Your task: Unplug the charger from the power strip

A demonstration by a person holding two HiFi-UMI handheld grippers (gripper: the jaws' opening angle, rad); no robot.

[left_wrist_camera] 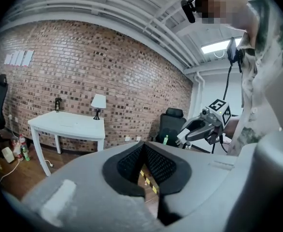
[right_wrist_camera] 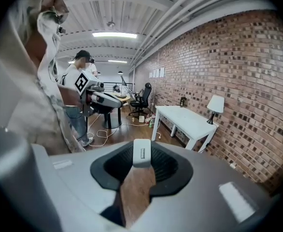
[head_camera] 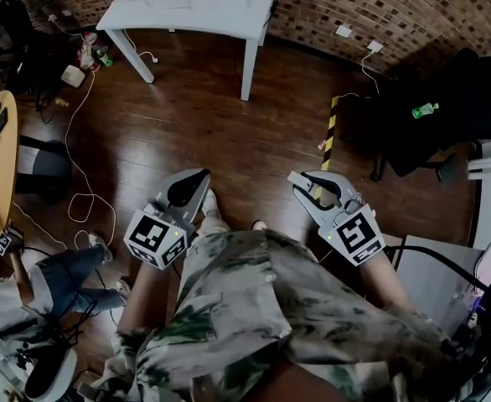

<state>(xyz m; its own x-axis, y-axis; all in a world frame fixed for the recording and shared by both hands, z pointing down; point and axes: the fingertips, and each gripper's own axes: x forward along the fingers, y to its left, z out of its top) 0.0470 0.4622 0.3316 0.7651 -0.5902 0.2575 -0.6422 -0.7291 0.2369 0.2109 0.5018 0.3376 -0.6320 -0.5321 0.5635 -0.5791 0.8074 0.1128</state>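
1. Where the person in the loose camouflage-print shirt [head_camera: 271, 308] stands, both grippers are held out in front, each with a cube of black-and-white square markers at its back.
2. The right gripper [right_wrist_camera: 142, 150] has its smooth grey jaws closed at the tips on what looks like the charger [right_wrist_camera: 142, 153]. It is a small glossy white block with a narrow slot in its face, held up in the air.
3. The left gripper [left_wrist_camera: 142, 146] has its jaws pressed tip to tip with nothing between them. Behind the tips the black waffle-textured pads splay into a wedge-shaped gap.
4. Below them lies a dark, glossy plank floor [head_camera: 229, 141]. A strip of yellow-and-black striped tape [head_camera: 330, 128] runs ahead of the right gripper, and a thin white cable [head_camera: 92, 194] loops off to the left.
5. Farther off stands a white, square-legged desk [head_camera: 187, 2] carrying a small lamp [left_wrist_camera: 98, 102] with a pale shade, set against a rough red-brick wall [head_camera: 379, 7].
6. Over to the right, a black padded office chair [head_camera: 455, 99] holds a green bottle [head_camera: 425, 109].
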